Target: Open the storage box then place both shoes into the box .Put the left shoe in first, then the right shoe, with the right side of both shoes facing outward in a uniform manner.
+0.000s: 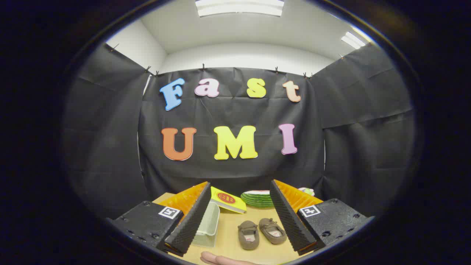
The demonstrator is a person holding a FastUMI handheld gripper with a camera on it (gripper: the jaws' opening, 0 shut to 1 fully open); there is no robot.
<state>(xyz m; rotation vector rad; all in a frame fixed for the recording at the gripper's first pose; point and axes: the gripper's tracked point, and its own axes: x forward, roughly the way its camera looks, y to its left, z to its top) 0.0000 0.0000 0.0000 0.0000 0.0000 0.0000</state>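
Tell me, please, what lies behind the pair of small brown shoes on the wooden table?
Behind the pair of small brown shoes lies a green striped round mat; its right part is hidden by a finger of the open gripper.

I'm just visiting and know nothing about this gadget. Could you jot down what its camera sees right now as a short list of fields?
gripper: open, holding nothing
shoes: two brown ones side by side on the table, between the fingers
box: clear, beside one finger, left of the shoes
table: wooden
book: yellow, behind the box
green plate: at the back
hand: at the near table edge
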